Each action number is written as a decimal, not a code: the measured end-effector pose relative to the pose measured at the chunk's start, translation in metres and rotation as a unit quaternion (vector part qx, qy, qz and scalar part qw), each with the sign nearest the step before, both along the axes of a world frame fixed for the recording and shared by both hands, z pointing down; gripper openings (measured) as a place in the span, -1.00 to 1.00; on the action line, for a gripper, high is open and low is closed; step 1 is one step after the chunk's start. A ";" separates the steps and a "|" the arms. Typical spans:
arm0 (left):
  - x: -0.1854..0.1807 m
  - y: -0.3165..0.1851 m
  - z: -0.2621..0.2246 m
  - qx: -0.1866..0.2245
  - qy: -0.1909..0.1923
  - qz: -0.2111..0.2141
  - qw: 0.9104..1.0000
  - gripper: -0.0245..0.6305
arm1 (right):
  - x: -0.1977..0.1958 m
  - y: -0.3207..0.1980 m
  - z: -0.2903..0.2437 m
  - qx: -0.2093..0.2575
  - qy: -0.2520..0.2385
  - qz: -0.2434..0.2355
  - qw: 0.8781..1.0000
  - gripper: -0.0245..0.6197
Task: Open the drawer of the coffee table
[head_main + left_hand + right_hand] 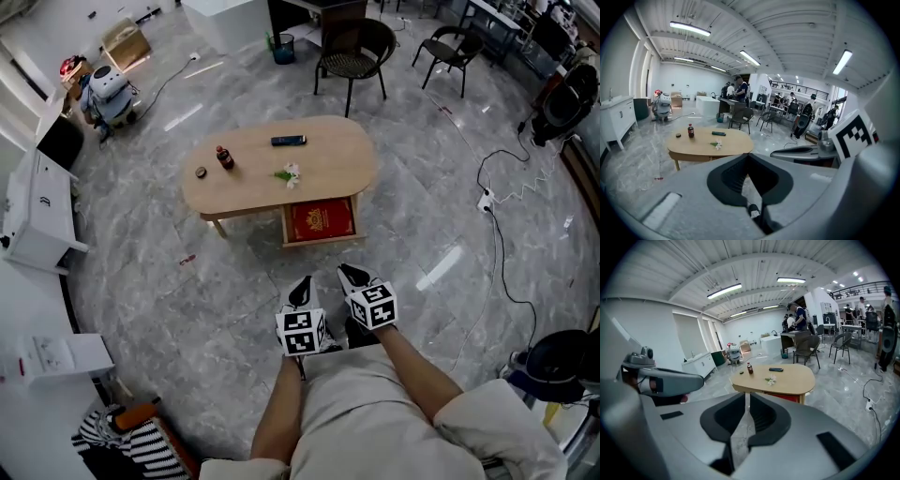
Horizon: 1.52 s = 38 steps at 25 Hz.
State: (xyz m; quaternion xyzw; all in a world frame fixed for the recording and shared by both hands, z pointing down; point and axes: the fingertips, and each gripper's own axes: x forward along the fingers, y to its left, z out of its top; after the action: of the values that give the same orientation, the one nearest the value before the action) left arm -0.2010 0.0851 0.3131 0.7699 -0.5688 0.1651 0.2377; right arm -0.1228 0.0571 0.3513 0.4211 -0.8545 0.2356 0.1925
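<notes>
The oval wooden coffee table (328, 155) stands on the grey floor ahead of me. Its drawer (320, 220) is pulled out under the near edge and shows a red inside. Both grippers hang in the air well short of the table, side by side above my lap. My left gripper (302, 283) is shut with nothing in it; its jaws meet at the tips (749, 155). My right gripper (352, 274) holds nothing, and only a thin slit shows between its jaws (744, 397). The table (787, 376) and the red drawer (787, 397) lie beyond it.
On the tabletop are a dark bottle (225, 157), a remote (288, 141), a white flower (290, 174) and a small round lid (201, 172). Two dark chairs (354, 52) stand behind the table. A white cabinet (37, 211) lines the left; a cable (486, 200) runs at right.
</notes>
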 end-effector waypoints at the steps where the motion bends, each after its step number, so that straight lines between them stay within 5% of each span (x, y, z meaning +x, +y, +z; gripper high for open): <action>1: 0.001 -0.001 -0.001 0.001 -0.001 0.005 1.000 -0.89 | 0.000 0.000 -0.003 0.002 -0.006 0.002 1.000 -0.80; 14: 0.012 -0.003 0.001 -0.004 0.019 0.025 0.999 -0.89 | 0.011 0.009 -0.004 -0.009 -0.026 0.011 1.000 -0.88; 38: 0.012 -0.005 0.008 -0.011 -0.009 0.015 1.000 -0.89 | 0.026 0.002 0.000 -0.008 -0.012 0.014 1.000 -0.88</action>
State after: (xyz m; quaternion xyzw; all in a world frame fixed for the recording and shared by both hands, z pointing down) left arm -0.1891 0.0804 0.3213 0.7742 -0.5575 0.1816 0.2383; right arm -0.0968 0.0594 0.3514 0.4284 -0.8488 0.2507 0.1822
